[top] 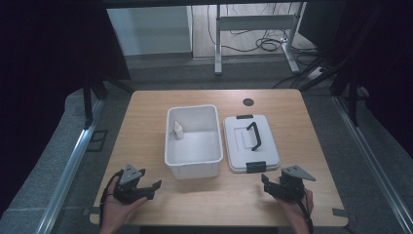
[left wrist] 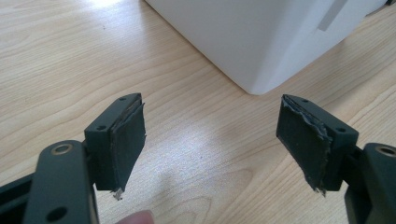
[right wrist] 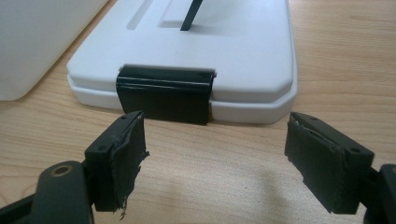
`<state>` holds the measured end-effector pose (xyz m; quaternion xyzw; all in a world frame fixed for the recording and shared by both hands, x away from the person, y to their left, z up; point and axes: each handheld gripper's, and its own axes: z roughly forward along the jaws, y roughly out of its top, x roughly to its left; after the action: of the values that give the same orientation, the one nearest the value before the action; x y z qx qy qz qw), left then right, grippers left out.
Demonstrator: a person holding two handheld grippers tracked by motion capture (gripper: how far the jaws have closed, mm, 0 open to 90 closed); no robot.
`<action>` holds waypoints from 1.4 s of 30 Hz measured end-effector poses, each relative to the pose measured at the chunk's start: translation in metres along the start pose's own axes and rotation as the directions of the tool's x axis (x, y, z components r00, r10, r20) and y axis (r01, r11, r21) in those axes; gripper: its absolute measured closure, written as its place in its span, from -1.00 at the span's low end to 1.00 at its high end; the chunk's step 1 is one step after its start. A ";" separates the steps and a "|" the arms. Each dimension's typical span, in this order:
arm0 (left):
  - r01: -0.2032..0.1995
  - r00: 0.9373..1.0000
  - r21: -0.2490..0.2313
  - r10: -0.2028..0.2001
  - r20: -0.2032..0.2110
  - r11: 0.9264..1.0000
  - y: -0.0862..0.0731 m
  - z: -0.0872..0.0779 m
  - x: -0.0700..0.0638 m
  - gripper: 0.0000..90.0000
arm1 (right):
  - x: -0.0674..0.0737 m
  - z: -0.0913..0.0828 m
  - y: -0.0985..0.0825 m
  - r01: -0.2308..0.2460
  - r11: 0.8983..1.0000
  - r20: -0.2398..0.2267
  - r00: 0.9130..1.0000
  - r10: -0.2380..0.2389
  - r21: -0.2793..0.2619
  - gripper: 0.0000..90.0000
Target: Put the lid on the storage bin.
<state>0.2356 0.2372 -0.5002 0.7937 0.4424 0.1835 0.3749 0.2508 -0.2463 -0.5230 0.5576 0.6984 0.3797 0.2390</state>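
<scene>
Left gripper and right gripper: jaws wide, empty, at near edge. Small bottle upright in white bin; lid lies right. Risk: lid's latch snagging

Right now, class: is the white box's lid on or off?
Off. The lid lies flat on the table beside the open white box, handle up.

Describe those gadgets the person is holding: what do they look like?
Both are black handheld tongs. The left tongs and right tongs each carry a grey three-cornered plate on top. Their flat jaws wear black pads with ragged, peeling edges. Bare forearms, no sleeves showing.
</scene>
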 end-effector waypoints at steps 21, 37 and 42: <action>0.014 1.000 -0.001 -0.014 -0.004 1.000 -0.001 -0.002 0.003 -0.47 | 0.019 -0.007 0.019 -0.003 1.000 -0.022 1.000 0.003 -0.019 -0.47; 0.005 1.000 0.005 -0.005 0.004 1.000 -0.001 0.001 0.002 -0.46 | 0.036 -0.005 0.077 0.029 1.000 -0.006 1.000 -0.029 -0.002 -0.41; 0.008 1.000 0.003 -0.008 0.005 1.000 0.000 0.001 0.002 -0.46 | 0.034 0.003 0.096 0.030 0.999 -0.008 1.000 -0.030 0.032 -0.36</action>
<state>0.2367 0.2387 -0.5009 0.7930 0.4448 0.1796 0.3754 0.3009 -0.2042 -0.4454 0.5494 0.7135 0.3671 0.2331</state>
